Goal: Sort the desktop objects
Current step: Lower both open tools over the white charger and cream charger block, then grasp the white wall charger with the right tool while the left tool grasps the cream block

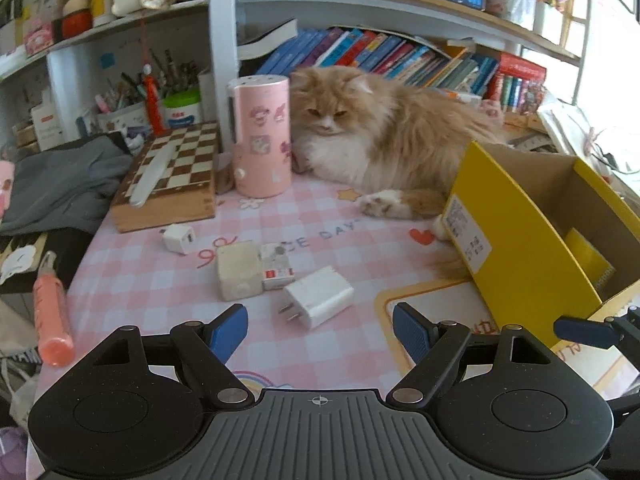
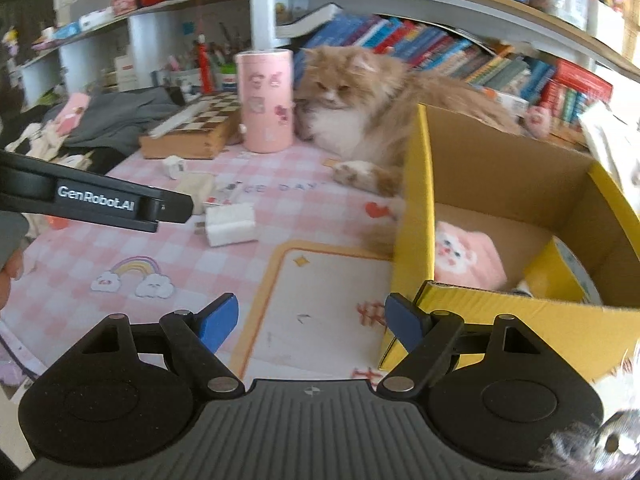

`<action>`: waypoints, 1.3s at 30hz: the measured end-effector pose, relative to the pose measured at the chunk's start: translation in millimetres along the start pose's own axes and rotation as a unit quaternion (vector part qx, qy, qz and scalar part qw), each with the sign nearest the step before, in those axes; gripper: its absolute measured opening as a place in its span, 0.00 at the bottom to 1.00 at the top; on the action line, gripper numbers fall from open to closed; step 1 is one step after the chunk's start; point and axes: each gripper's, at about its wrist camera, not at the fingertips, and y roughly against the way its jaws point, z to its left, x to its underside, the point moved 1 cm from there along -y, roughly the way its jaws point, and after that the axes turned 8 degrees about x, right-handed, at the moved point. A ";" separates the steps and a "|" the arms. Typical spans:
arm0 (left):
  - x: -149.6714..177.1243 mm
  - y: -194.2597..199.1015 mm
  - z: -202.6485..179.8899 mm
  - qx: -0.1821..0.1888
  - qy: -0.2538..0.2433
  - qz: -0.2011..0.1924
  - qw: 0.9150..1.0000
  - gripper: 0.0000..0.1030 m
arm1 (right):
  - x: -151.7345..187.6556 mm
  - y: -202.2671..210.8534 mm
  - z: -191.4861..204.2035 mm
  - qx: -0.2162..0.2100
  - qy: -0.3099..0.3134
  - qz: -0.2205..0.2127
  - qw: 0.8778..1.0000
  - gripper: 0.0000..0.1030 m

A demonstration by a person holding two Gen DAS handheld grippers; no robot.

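One bench (image 1: pixel 132 264) covered by a pink-and-white checked mat fills the lower part of both views; the printed letters "CE DAY" can be read on it, beside a red heart and a rainbow with two clouds. Behind it stands one white shelf unit (image 1: pixel 222 40) holding a long row of books, too many to count.

One fluffy orange-and-white cat (image 1: pixel 384 136) lies on the bench, one front paw stretched forward. One yellow cardboard box (image 2: pixel 416 216) stands open at the right, touching the cat's fur; a white printed label on its outer wall is too small to read. Inside the box the right wrist view shows one pink plush item (image 2: pixel 464 260) with an animal face and one yellow roll (image 2: pixel 568 276).

One wooden chessboard case (image 1: pixel 168 184) sits at the left with one pale strip lying across it. One pink cylinder (image 1: pixel 262 136) with cartoon stickers stands upright just beside the cat.

Still loose on the bench: two white plug chargers, a larger one (image 1: pixel 320 298) with two prongs showing and a smaller one (image 1: pixel 180 238), one cream-coloured cube (image 1: pixel 238 270) and one small red-and-white packet (image 1: pixel 278 266) touching it. One orange tube (image 1: pixel 52 320) lies at the left edge.

The left tongs (image 1: pixel 320 330) are spread wide, nothing between them, near the larger charger. The right tongs (image 2: pixel 310 322) are also spread and bare, just beside the box. The left tool's arm reads "GenRobot.AI".
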 end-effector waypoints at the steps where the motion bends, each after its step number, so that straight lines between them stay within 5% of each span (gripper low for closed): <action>1: -0.1 -0.1 -0.9 0.002 -0.001 -0.001 1.000 0.80 | 2.0 1.4 -1.2 0.005 -0.002 0.001 1.000 0.77; 9: 2.6 2.5 1.1 0.002 -0.001 0.001 1.000 0.80 | 5.2 6.1 2.7 0.012 0.003 0.000 1.000 0.80; 22: 6.3 9.6 27.4 -0.043 0.028 0.003 0.999 0.80 | -14.4 -9.3 30.1 -0.035 0.041 -0.018 0.998 0.80; 31: 7.0 -4.9 56.7 -0.082 0.063 0.019 0.994 0.80 | -36.0 -46.2 53.1 -0.090 0.088 -0.015 0.992 0.79; 39: -14.3 -42.7 70.6 -0.081 0.061 0.031 0.994 0.80 | -47.6 -106.1 66.1 -0.088 0.083 0.018 0.992 0.78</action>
